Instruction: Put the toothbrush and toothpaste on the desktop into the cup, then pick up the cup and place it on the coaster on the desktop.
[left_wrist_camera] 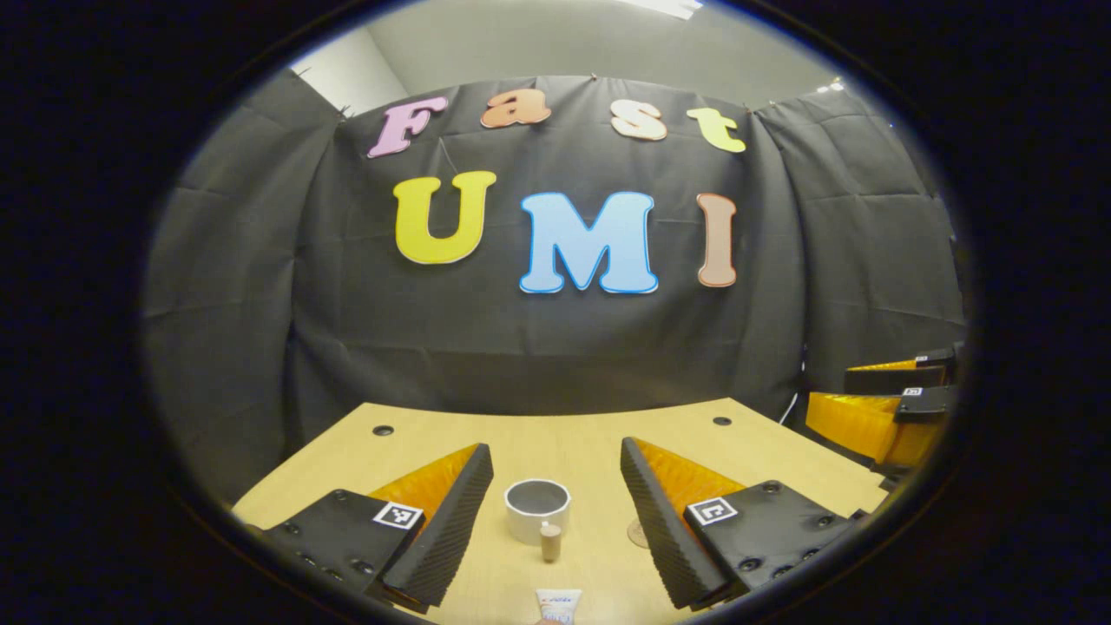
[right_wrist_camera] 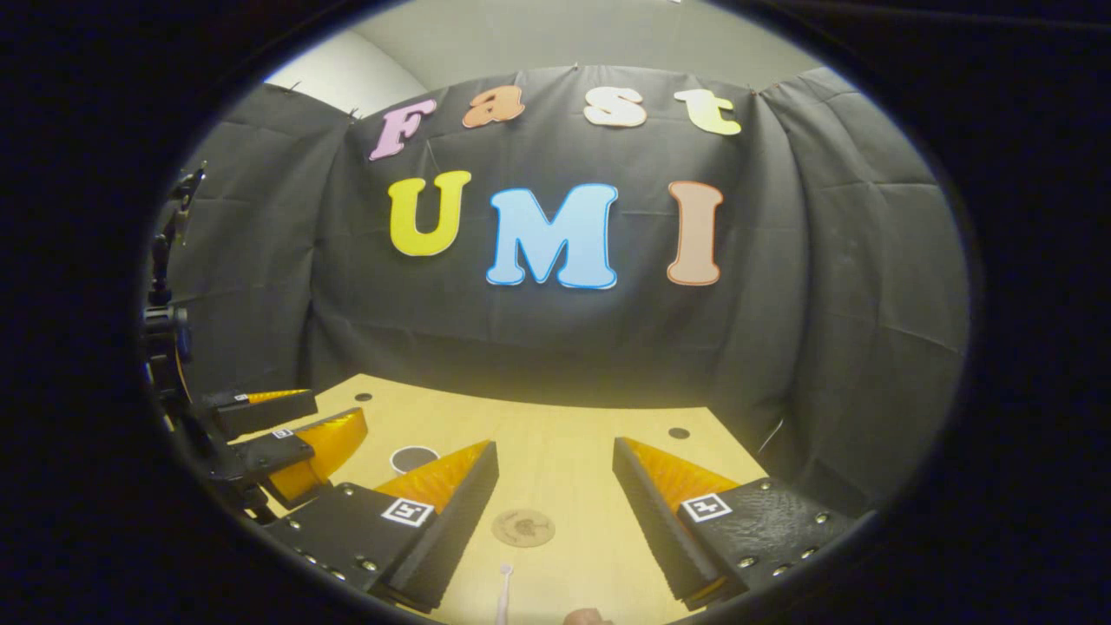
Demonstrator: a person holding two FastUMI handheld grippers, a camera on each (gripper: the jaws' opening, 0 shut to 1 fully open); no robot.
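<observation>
In the left gripper view, a white cup (left_wrist_camera: 537, 508) with a dark inside stands upright on the wooden desktop (left_wrist_camera: 555, 438), straight ahead between my spread fingers. The toothpaste (left_wrist_camera: 555, 599) lies just in front of it, brownish cap toward the cup. My left gripper (left_wrist_camera: 555, 451) is open and holds nothing. In the right gripper view, a round brown coaster (right_wrist_camera: 523, 527) lies flat between the fingers of my open right gripper (right_wrist_camera: 555, 447). The toothbrush (right_wrist_camera: 503, 592) shows its pale head at the bottom edge. The cup (right_wrist_camera: 414, 457) peeks out behind one finger.
The coaster's edge (left_wrist_camera: 638, 531) shows beside one of my left gripper's fingers. The right gripper (left_wrist_camera: 877, 408) hovers at the far right of the desk, and the left gripper (right_wrist_camera: 286, 434) at the far left. Small dark holes (left_wrist_camera: 383, 430) mark the desk's back corners, under the black cloth wall.
</observation>
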